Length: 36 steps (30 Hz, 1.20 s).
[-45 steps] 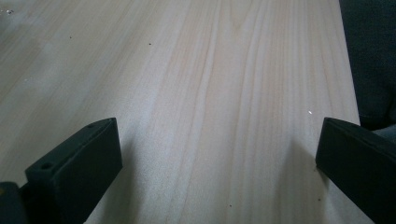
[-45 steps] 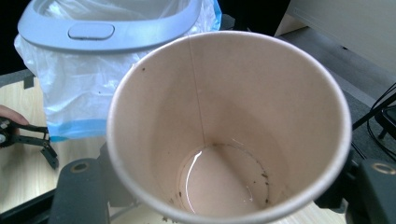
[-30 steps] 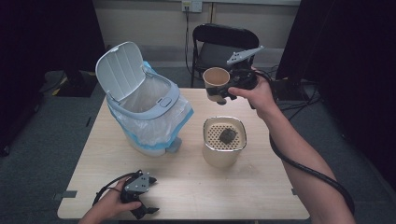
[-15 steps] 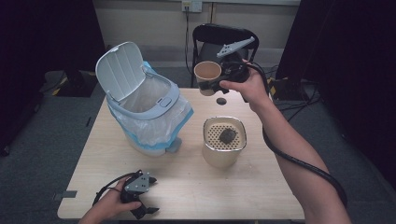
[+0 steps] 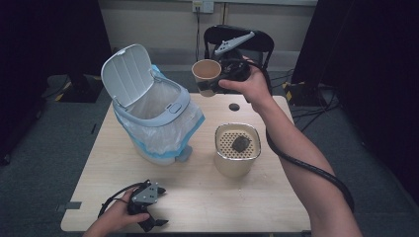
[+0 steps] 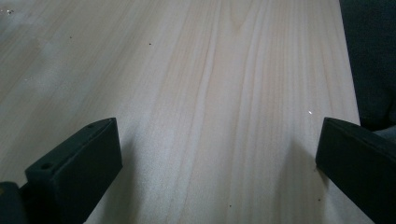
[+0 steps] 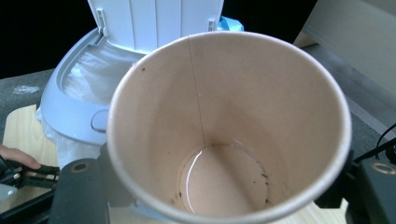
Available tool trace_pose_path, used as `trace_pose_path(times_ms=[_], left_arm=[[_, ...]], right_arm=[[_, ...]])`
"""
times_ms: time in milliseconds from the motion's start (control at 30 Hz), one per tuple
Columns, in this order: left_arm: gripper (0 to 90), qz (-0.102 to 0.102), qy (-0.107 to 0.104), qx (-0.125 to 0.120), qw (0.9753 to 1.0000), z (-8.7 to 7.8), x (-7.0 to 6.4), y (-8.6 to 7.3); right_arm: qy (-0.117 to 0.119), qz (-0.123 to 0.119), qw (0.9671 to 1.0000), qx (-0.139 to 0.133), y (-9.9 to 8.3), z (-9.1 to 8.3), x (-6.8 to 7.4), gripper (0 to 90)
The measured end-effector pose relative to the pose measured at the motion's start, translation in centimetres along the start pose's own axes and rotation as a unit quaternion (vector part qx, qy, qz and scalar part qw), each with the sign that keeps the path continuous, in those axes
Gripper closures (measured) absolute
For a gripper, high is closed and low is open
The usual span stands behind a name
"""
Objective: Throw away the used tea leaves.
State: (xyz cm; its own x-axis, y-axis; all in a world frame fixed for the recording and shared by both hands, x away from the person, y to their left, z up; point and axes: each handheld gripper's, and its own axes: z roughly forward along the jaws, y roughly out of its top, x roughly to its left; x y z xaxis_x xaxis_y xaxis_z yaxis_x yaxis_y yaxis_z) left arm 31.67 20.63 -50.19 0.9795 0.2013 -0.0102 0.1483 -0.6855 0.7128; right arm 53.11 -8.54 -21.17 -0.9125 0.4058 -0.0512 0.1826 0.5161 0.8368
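Cup [image 5: 206, 71] of brown paper sits clamped in the right gripper [image 5: 213, 87], held high beside the open-lidded bin [image 5: 148, 111]. Left gripper [image 5: 148, 217] rests on the table [image 5: 237, 197], jaws spread wide and empty.

Bare forearms; black right gripper [image 5: 213, 85] (grey plate on top), 2 blocky jaws, black cable.

Light wood-grain table [image 5: 197, 197] with rounded corners, standing on grey carpet floor [image 5: 59, 143]. Beyond the far edge, a black chair [image 5: 257, 42] faces the table. Behind it a pale beige wall [image 5: 158, 22] with a socket plate [image 5: 202, 6] and a cable hanging from it. Dark curtains [image 5: 370, 59] close in on both sides. More cables [image 5: 316, 106] lie on the floor at right. Lighting even, overhead.
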Motion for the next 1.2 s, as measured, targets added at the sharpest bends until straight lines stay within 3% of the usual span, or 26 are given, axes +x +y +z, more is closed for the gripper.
trace_pose_path(times_ms=[733,1200], left_arm=[[0.0,-0.001,-0.001,0.0,1.0,0.0,0.0,0.0],[0.0,-0.001,-0.001,0.0,1.0,0.0,0.0,0.0]], right_arm=[[0.025,-0.019,0.9995,-0.003,3.8,4.0,2.2,27.9],[0.051,-0.021,0.9984,-0.011,4.4,6.5,3.3,27.8]])
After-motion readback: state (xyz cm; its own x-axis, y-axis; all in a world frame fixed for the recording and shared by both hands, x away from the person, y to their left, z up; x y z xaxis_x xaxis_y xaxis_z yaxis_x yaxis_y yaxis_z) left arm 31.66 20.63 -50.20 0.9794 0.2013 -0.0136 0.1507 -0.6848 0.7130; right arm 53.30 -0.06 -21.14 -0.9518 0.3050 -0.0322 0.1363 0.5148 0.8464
